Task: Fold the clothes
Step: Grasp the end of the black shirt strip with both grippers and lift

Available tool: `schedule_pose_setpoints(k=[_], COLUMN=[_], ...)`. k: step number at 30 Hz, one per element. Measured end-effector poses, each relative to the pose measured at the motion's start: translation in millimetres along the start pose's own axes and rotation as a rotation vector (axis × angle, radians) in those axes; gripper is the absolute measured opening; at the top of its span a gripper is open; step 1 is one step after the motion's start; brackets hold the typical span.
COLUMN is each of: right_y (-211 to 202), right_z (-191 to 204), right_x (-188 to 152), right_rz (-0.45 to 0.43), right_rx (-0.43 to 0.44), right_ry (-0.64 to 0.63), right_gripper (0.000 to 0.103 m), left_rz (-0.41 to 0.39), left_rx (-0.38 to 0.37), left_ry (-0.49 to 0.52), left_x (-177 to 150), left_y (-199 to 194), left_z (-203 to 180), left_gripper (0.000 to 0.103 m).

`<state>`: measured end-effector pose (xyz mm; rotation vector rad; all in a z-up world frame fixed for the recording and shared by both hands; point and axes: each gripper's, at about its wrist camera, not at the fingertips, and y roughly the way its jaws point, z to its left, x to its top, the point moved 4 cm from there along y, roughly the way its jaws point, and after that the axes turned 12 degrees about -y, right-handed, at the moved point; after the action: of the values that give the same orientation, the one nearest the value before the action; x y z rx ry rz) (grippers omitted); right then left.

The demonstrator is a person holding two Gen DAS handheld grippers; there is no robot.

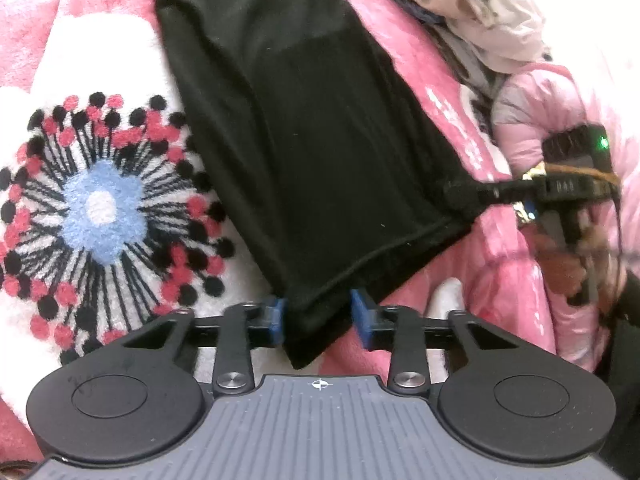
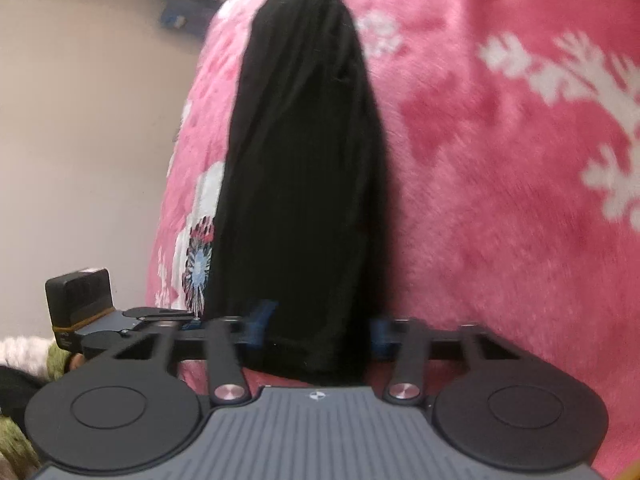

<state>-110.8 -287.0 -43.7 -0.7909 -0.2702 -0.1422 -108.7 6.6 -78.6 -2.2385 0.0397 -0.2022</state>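
A black garment lies as a long folded strip on a pink blanket. My left gripper has its blue pads on either side of the strip's near left corner, with bunched cloth filling the gap between them. My right gripper bites the strip's near right corner from the right. In the right wrist view the same garment runs away from me. The right gripper is shut on its near end, where the cloth touches both pads.
The pink blanket has white prints and a stitched blue, red and black flower. A heap of beige and pink clothes lies at the far right. A pink padded sleeve and a hand hold the right gripper. A beige wall stands on the left.
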Motion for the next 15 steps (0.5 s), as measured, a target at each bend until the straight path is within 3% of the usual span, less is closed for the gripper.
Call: schedule_pose_setpoints(k=[2, 5, 8, 10, 12, 15], right_y=[0.7, -16.4, -66.1, -87.9, -69.8, -29.2], right_z=[3.1, 21.2, 55.5, 67.6, 51.1, 24.8], right_x=[1.8, 19.1, 44.0, 47.1, 26.2, -11.0], right_rz=[0.006, -0.06, -0.224, -0.249, -0.126, 0.064], right_rx=[-0.017, -0.004, 0.075, 0.079, 0.045, -0.008], right_ry=[0.006, -0.029, -0.136, -0.192, -0.133, -0.034], right_gripper=[0.014, 0.012, 0.012, 0.012, 0.012, 0.012], left_rz=[0.005, 0.002, -0.073, -0.103, -0.031, 0.116], left_rx=[0.017, 0.021, -0.113, -0.203, -0.203, -0.091], left_ry=[-0.041, -0.061, -0.068, -0.044, -0.042, -0.04], left_x=[3.2, 11.0, 32.9, 41.4, 33.3, 4.7], left_y=[0.8, -6.8, -48.2, -79.7, -83.6, -47.9], left_z=[2.3, -6.2, -23.9, -35.4, -35.8, -19.4], left_gripper=[0.011, 0.004, 0.004, 0.004, 0.004, 0.004])
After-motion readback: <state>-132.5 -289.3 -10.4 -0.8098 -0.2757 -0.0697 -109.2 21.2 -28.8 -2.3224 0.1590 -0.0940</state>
